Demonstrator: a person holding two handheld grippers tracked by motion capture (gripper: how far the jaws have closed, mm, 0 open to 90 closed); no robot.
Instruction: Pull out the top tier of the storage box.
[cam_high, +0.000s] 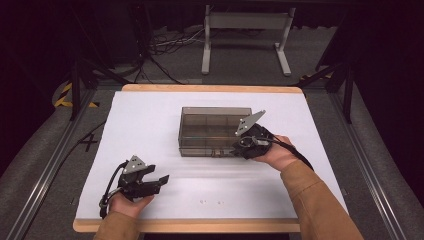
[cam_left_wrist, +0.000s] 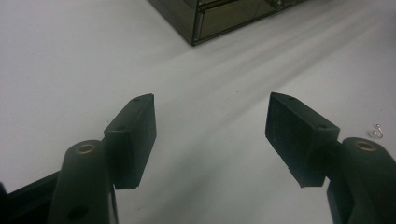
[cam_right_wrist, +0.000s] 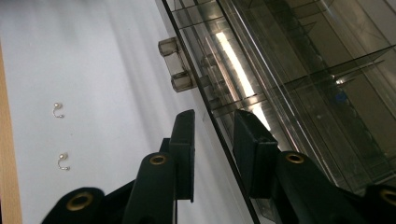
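Observation:
A smoky clear compartment box (cam_high: 210, 125) sits on the white table top (cam_high: 150, 120) a little right of centre. My right gripper (cam_high: 237, 147) is at the box's front right. In the right gripper view its jaws (cam_right_wrist: 212, 126) stand a little apart, one on each side of the box's thin front edge (cam_right_wrist: 205, 100), not pressing it. The box's latch (cam_right_wrist: 175, 70) sticks out just beyond them. My left gripper (cam_high: 162, 180) hovers open over bare table near the front left, with nothing between its jaws (cam_left_wrist: 210, 126). The box's corner (cam_left_wrist: 219, 18) lies far ahead of it.
Two tiny pearl hooks (cam_high: 202, 202) (cam_high: 219, 203) lie near the table's front edge, shown also as hooks (cam_right_wrist: 58, 110) (cam_right_wrist: 63, 161) left of the right jaws. One small hook (cam_left_wrist: 377, 130) lies by the left gripper's right jaw. The wooden table rim (cam_high: 200, 226) runs along the front.

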